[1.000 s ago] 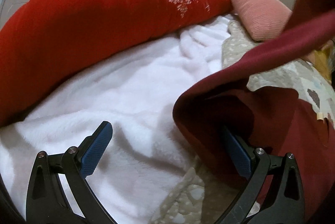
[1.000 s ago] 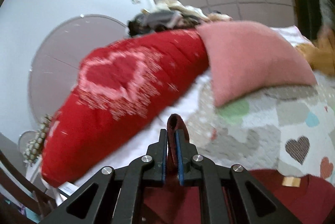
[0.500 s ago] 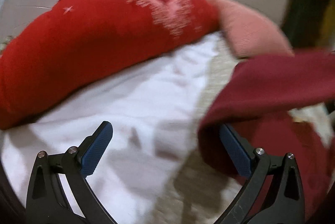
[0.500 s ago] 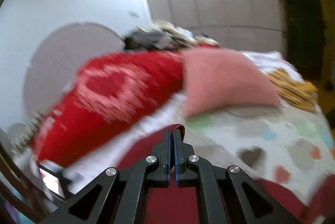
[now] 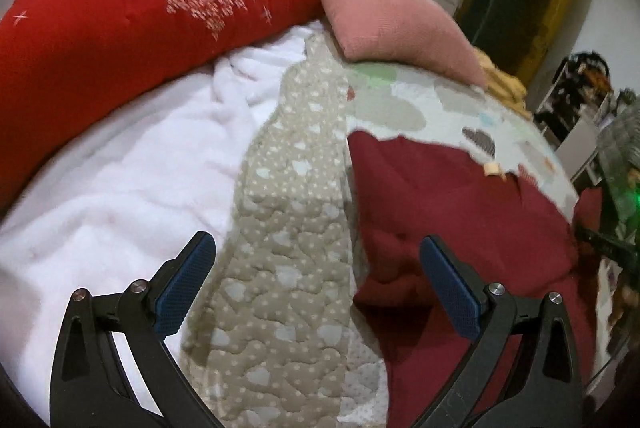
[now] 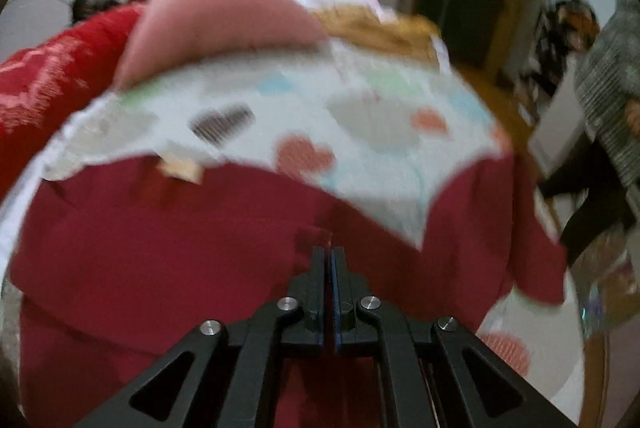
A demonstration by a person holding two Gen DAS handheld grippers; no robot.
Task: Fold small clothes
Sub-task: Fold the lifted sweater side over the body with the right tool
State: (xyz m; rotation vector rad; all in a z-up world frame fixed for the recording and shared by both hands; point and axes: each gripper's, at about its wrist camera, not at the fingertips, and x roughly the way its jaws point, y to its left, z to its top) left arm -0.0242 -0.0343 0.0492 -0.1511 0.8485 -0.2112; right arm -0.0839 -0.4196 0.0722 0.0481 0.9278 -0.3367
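A dark red small garment [image 5: 460, 211] lies on the bed, its left part folded over onto the body. In the right wrist view the dark red garment [image 6: 168, 252] fills the lower frame, with a tan neck label [image 6: 180, 167] near its far edge. My left gripper [image 5: 316, 284] is open and empty, low over the bed, with its right finger [image 5: 448, 288] above the garment's left edge. My right gripper [image 6: 329, 260] is shut on a pinch of the garment's red fabric near the middle of the garment.
A heart-patterned quilt [image 5: 420, 99] covers the bed, with a beige quilted strip [image 5: 288, 228] and a white fleece blanket [image 5: 120, 167] on the left. A red duvet [image 5: 120, 11] and a pink pillow [image 5: 384, 15] lie behind. A person [image 6: 600, 87] stands at the right.
My right gripper carried the garment's left edge rightward and down over its body. The fabric that hung lifted in the left wrist view now lies flat. My left gripper stayed open.
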